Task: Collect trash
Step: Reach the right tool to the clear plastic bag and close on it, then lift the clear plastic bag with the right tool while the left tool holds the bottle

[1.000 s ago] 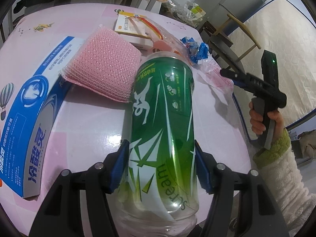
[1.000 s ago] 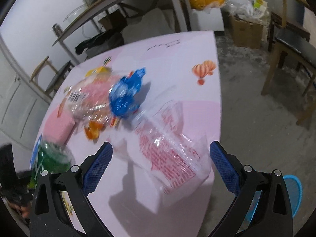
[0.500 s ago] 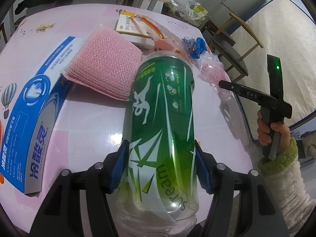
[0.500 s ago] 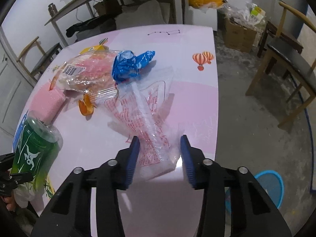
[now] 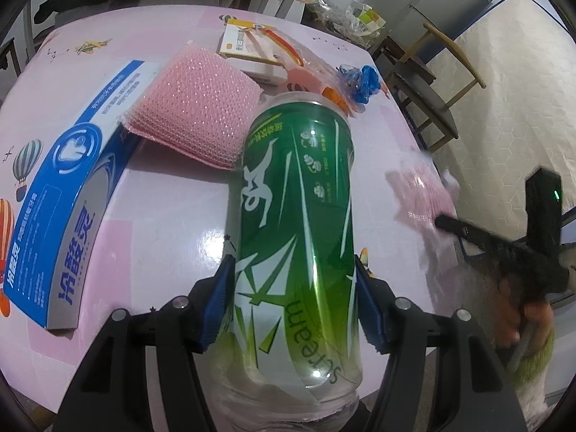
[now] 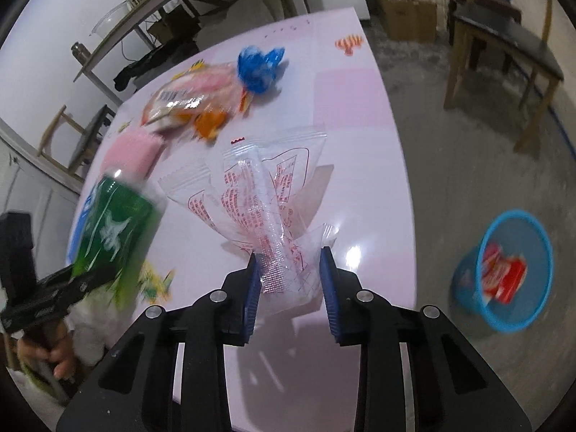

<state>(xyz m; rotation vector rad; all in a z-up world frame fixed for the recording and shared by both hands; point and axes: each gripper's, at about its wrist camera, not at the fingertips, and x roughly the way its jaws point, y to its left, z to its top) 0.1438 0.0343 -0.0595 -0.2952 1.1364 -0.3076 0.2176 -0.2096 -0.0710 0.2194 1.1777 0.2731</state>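
Observation:
My left gripper (image 5: 293, 309) is shut on a green-labelled plastic bottle (image 5: 297, 216), held above the pink table (image 5: 162, 223); the bottle also shows blurred in the right wrist view (image 6: 111, 226). My right gripper (image 6: 289, 288) is shut on a clear plastic bag with red print (image 6: 259, 194), lifted off the table near its right edge; the bag shows blurred in the left wrist view (image 5: 424, 198). A blue wrapper (image 6: 261, 66) and an orange-and-pink snack bag (image 6: 190, 99) lie farther back on the table.
A blue bin (image 6: 504, 270) with a red wrapper inside stands on the floor right of the table. A blue box (image 5: 61, 194), a pink sponge (image 5: 194, 104) and a white-orange packet (image 5: 248, 46) lie on the table. A wooden chair (image 6: 500, 36) stands beyond.
My right gripper closed on the clear printed bag and lifted it toward the table's right edge. My left gripper kept holding the green bottle, nearly still.

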